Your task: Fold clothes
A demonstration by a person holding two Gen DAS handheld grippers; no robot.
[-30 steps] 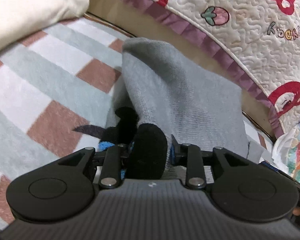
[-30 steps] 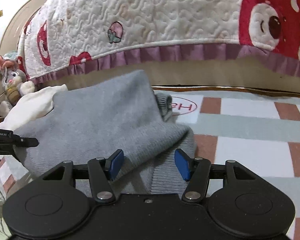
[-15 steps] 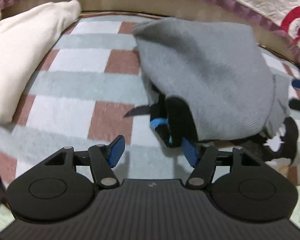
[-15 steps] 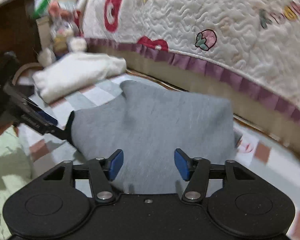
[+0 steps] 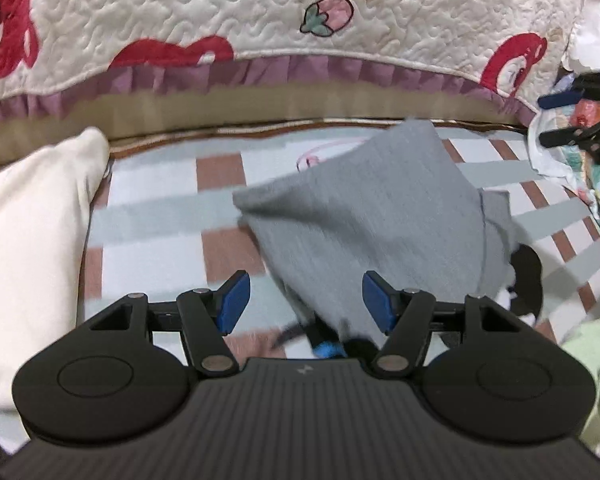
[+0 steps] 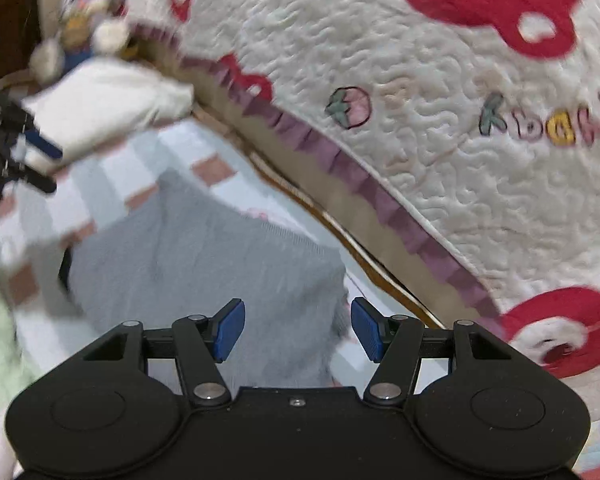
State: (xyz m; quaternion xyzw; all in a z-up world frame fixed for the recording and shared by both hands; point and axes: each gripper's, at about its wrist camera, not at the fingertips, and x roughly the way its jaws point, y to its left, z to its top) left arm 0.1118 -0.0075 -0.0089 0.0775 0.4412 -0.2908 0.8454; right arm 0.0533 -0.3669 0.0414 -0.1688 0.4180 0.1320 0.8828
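Observation:
A grey knitted garment [image 5: 372, 216] lies folded on the checked blanket [image 5: 160, 208]. A black part with blue trim [image 5: 328, 346] pokes out from under its near edge. My left gripper [image 5: 305, 304] hovers above that near edge, open, its blue pads touching nothing. In the right wrist view the same grey garment [image 6: 204, 272] lies below my right gripper [image 6: 298, 330], which is open and empty above it. Each gripper also shows in the other's view: the right gripper [image 5: 572, 116] at the far right, the left gripper [image 6: 36, 164] at the far left. The right wrist view is blurred.
A cream folded cloth [image 5: 32, 240] lies left of the garment. A white quilt with red bears and a purple frill [image 5: 260, 20] hangs along the far side. Pale green fabric [image 5: 592, 360] lies at the near right. A plush toy [image 6: 72, 36] sits beyond the cream cloth.
My left gripper let go of the garment's black part, opened and lifted back. My right gripper, open throughout, rose away from the grey garment. Both views rolled.

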